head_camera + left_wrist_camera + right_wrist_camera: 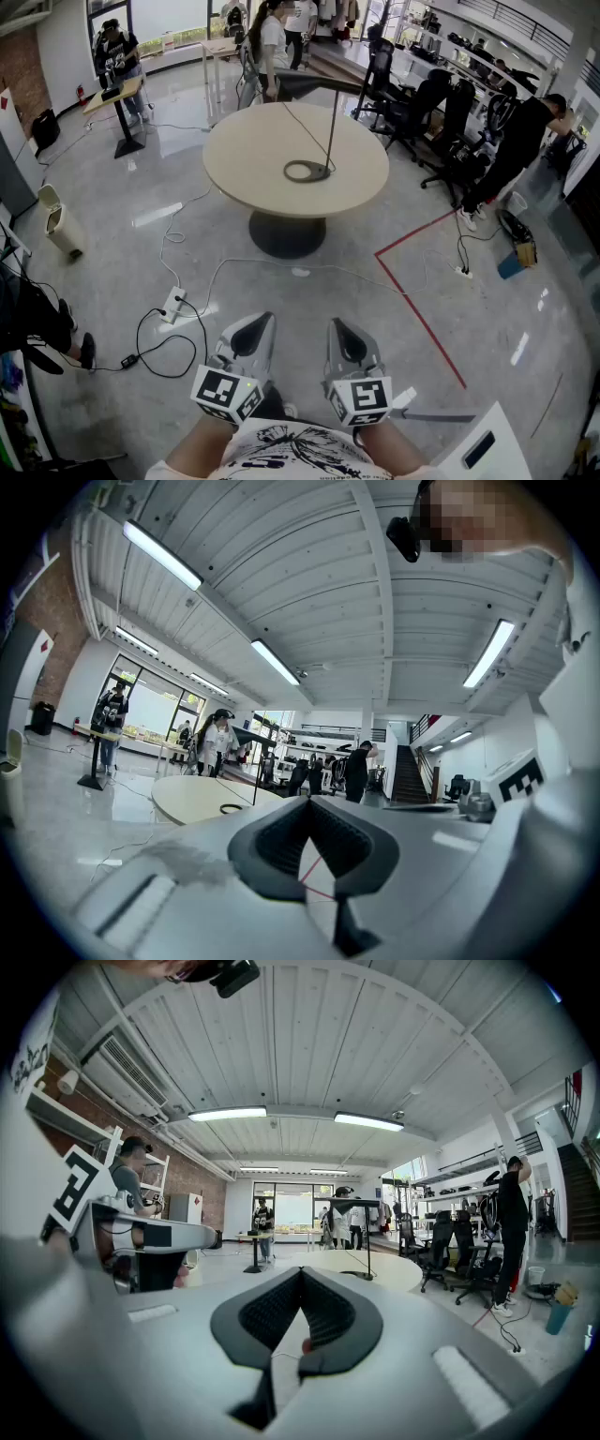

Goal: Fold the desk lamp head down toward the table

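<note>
Desk lamp [314, 84] — on table [244, 150], well beyond left tool [266, 321] and right tool [336, 324].

You are standing in an open-plan office that doubles as a lab floor. Well ahead of your left gripper [248, 334] and right gripper [349, 339], a round beige table [244, 159] stands on a polished grey floor [319, 300]. Far ahead and right of the right gripper, black wheeled office chairs [412, 103] crowd beside white shelving racks [450, 37]. Far ahead and left of the left gripper is a wooden standing desk [117, 94]. A red tape line [417, 315] crosses the floor to the right of the right gripper, and a white power strip [174, 302] with loose cables lies to the left of the left gripper. Overhead, long strip lights [232, 1113] hang from a white ribbed ceiling [309, 1044].
</note>
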Demonstrator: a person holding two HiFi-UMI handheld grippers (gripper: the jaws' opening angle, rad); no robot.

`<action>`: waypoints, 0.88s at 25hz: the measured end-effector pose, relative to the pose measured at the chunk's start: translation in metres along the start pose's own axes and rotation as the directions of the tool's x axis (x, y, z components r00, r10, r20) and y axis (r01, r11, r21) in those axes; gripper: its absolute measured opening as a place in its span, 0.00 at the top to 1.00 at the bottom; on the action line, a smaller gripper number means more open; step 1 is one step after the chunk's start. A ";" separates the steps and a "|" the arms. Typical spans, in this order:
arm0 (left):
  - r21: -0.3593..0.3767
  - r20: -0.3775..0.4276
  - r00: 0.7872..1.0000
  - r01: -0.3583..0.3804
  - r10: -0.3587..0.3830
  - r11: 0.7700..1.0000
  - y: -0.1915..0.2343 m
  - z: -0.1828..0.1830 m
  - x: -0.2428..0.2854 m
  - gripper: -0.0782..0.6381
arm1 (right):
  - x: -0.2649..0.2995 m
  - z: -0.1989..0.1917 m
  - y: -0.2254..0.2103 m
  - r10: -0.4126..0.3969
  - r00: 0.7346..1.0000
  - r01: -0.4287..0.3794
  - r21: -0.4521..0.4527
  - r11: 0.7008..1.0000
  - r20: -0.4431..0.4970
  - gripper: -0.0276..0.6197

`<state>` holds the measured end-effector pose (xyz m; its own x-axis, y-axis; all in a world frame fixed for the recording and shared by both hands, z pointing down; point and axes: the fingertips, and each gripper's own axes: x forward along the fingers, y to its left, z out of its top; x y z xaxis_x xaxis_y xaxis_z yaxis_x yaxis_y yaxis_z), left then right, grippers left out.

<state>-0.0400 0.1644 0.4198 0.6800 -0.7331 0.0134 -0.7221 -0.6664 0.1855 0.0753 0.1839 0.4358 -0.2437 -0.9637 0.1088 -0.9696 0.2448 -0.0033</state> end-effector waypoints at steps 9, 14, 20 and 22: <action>0.003 -0.006 1.000 0.001 -0.001 1.000 -0.004 -0.004 0.000 0.88 | -0.004 -0.006 -0.002 0.004 1.000 -0.004 0.004 1.000 -0.002 0.94; 0.006 -0.011 1.000 -0.006 0.006 1.000 -0.009 -0.004 0.003 0.88 | -0.009 -0.006 -0.013 -0.032 0.999 0.032 0.026 0.999 0.022 0.94; 0.015 -0.009 1.000 -0.008 0.009 1.000 -0.011 -0.003 0.010 0.88 | -0.013 -0.007 -0.024 -0.051 0.998 0.050 0.021 0.998 0.026 0.94; 0.014 -0.008 1.000 -0.013 0.014 1.000 -0.008 -0.004 0.011 0.88 | -0.011 -0.008 -0.025 -0.050 0.999 0.049 0.022 0.999 0.023 0.94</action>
<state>-0.0261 0.1626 0.4219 0.6711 -0.7409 0.0238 -0.7330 -0.6584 0.1711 0.1024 0.1888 0.4431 -0.1957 -0.9769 0.0860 -0.9807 0.1947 -0.0198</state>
